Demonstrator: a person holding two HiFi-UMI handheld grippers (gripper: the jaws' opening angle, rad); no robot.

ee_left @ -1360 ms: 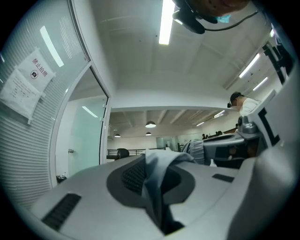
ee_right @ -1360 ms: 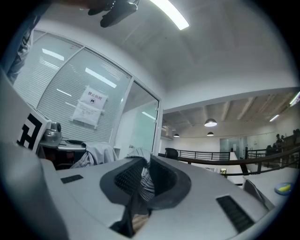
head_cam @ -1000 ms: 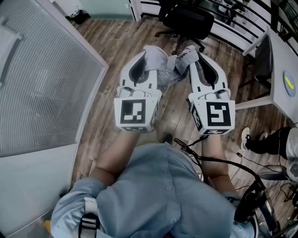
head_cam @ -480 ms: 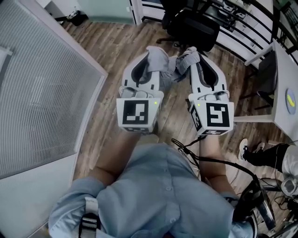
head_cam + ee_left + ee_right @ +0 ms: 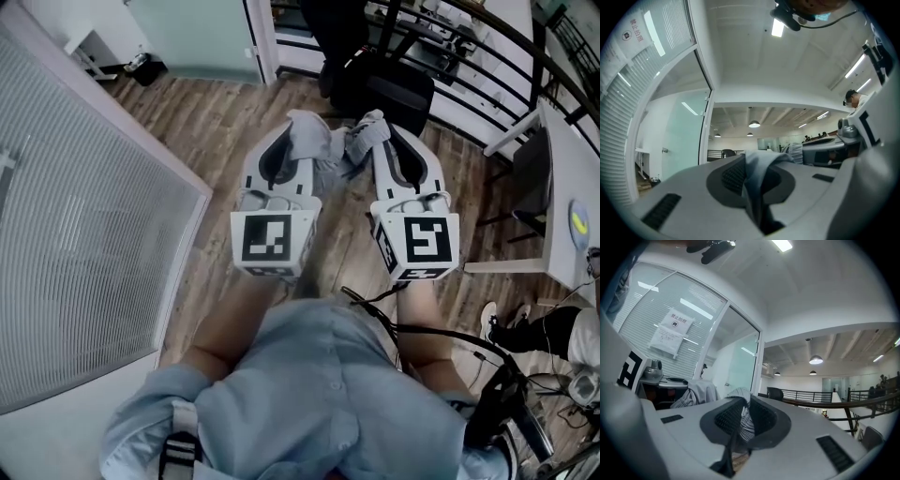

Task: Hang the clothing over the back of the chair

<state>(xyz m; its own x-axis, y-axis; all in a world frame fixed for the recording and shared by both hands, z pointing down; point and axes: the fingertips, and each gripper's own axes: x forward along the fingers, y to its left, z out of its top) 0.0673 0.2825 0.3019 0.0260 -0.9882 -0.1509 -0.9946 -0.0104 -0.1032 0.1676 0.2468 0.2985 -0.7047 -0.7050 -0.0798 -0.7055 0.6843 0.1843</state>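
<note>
Thin, light grey woven garment [image 5: 330,150] bunched between both tools, hanging in the air over the wood-plank floor [image 5: 216,131], near but short of the black office chair [image 5: 398,89]. Left gripper [image 5: 302,131] nearly closed, pinching a fold of the cloth. Right gripper [image 5: 373,131] narrow too, clamped on another fold.

Probably light, limp and floppy, with no stiffness to hold a shape. Likely to sag in the middle and to slip off a smooth backrest if draped unevenly. Best gripped at two points well apart along one edge, shoulders or collar, then spread before draping.
</note>
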